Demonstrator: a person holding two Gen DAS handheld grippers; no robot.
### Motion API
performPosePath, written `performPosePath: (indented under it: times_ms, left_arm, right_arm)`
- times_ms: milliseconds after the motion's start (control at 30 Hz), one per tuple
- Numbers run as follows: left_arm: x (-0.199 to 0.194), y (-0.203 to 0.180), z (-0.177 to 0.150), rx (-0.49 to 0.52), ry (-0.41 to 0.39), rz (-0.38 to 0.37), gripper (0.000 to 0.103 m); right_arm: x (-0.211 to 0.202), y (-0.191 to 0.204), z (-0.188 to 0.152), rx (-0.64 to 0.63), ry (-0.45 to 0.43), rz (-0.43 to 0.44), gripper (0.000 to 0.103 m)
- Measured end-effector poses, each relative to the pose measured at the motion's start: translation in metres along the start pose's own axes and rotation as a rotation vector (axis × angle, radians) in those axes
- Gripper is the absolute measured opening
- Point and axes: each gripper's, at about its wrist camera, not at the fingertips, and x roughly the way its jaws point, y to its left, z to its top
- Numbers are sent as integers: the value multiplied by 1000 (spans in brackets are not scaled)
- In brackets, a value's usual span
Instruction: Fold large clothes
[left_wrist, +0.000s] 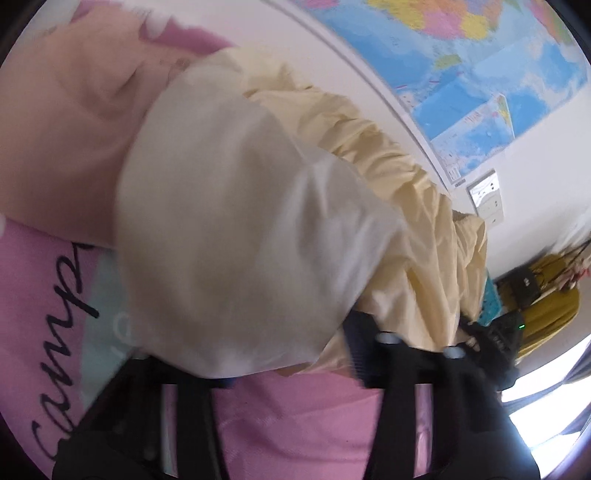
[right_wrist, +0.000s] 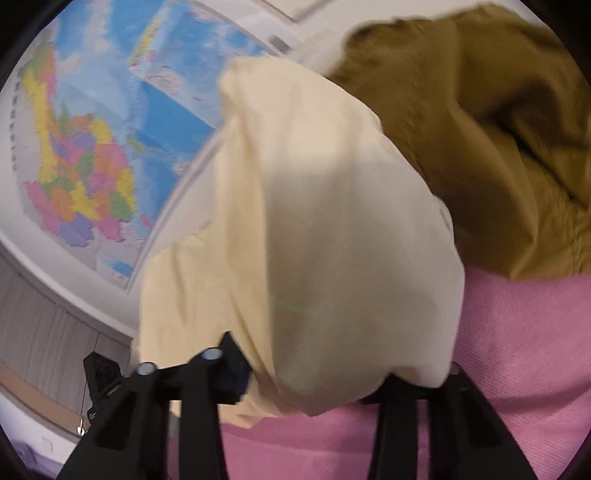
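A pale yellow garment (left_wrist: 236, 229) hangs bunched between both grippers above a pink bedspread (left_wrist: 295, 417). My left gripper (left_wrist: 291, 365) is shut on its edge; the cloth drapes over and hides the fingertips. The other gripper (left_wrist: 495, 343) shows at the right of the left wrist view, holding the same cloth. In the right wrist view the yellow garment (right_wrist: 314, 240) drapes over my right gripper (right_wrist: 314, 391), which is shut on it. The left gripper (right_wrist: 107, 384) shows at the lower left there.
An olive-brown garment (right_wrist: 491, 140) lies on the pink bedspread (right_wrist: 517, 350) at the upper right. A peach garment (left_wrist: 70, 125) lies at the left. A world map (right_wrist: 110, 129) hangs on the white wall. A mustard chair (left_wrist: 546, 310) stands at the right.
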Motion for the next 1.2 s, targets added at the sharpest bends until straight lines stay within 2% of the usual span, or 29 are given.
performPosePath:
  times_ms: [100,233,333,433,500,533,567,600,700,833,900,967,1033,1100,1200]
  left_arm:
    - [-18,-10,2,20,-24,-25,19]
    - [-60,-32,-5,105,-84,-73,17]
    - [-88,-38,-22,149,-94,-113,17]
    - [-94,-34,-50,177,-45,-146,17]
    - [-87,-24,-74,191,22,-122,18]
    - [-81,-19,-87,210,60,-83,18]
    - [-77,-17,-95,230,81,-52,20]
    - [-77,-14,-99,243,86,-32,27]
    - [-99,-15,-102,277,42,-15,35]
    - [-141,-26,-97,356,-75,-32,55]
    - [-154,-37,-95,401,-152,15,75]
    - [-153,-52,-89,455,-166,37,76]
    - [-143,-69,-85,495,-160,50,76]
    - [-125,-82,-80,537,-127,67,76]
    - [-92,-99,-74,584,-73,67,76]
  right_arm:
    - [-20,23,3,-77,-28,31,28]
    - [-59,48,0,-163,-76,93,26]
    - [-87,54,-12,-184,-73,145,26]
    - [-100,38,-35,-180,-14,109,27]
    - [-97,17,-51,-130,47,68,31]
    - [-92,3,-61,-109,93,11,33]
    - [-87,-7,-69,-103,127,-48,40]
    - [-84,-13,-74,-104,146,-98,48]
    - [-91,-15,-75,-110,138,-167,70]
    - [-127,-6,-65,-155,68,-242,73]
    - [-148,4,-60,-203,-9,-307,77]
    - [-164,27,-53,-277,-92,-299,81]
    - [-161,52,-48,-367,-116,-258,83]
    - [-133,78,-47,-485,-96,-264,83]
    - [-86,98,-48,-579,-21,-267,83]
